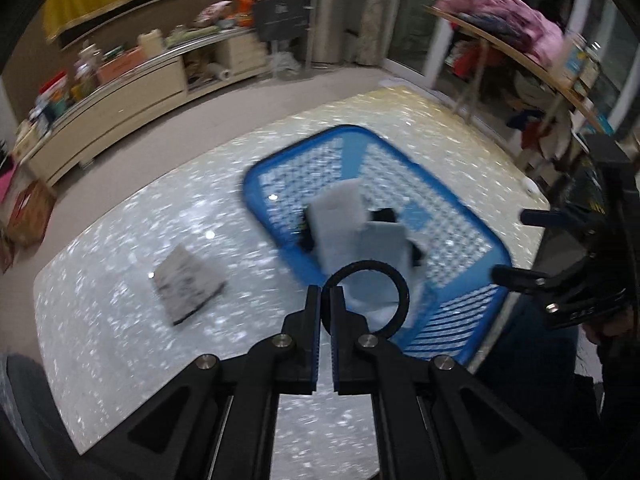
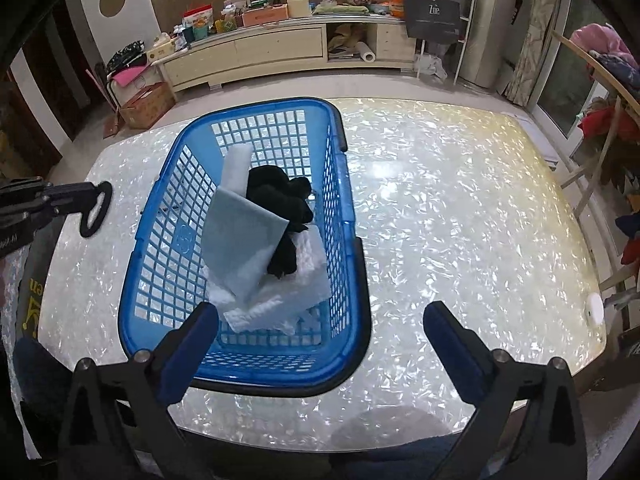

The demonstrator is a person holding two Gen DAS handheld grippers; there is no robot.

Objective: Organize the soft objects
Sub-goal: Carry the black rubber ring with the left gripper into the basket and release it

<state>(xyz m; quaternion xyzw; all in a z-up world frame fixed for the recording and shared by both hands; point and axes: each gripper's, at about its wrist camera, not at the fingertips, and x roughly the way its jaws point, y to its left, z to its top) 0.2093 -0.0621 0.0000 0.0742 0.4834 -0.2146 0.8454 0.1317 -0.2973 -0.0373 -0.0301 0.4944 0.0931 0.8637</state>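
A blue plastic basket [image 2: 256,106] stands on the shiny speckled table [image 2: 440,220]. In it lie a pale blue cloth [image 2: 244,236], a black cloth [image 2: 276,196], a white cloth [image 2: 288,300] and a white strip [image 2: 238,168]. My right gripper [image 2: 320,316] hangs open over the basket's near rim, nothing between its fingers. My left gripper [image 1: 326,290] is shut on a black ring [image 1: 366,296], held above the table to the left of the basket [image 1: 252,184]. A folded grey cloth [image 1: 186,284] lies on the table further left. The ring [image 2: 95,210] also shows in the right wrist view.
A long cream cabinet [image 2: 280,48] with clutter runs along the far wall. At the right a wooden rack [image 2: 612,92] holds clothes. A small white round object [image 2: 595,308] sits at the table's right edge. A cardboard box [image 2: 146,106] stands on the floor.
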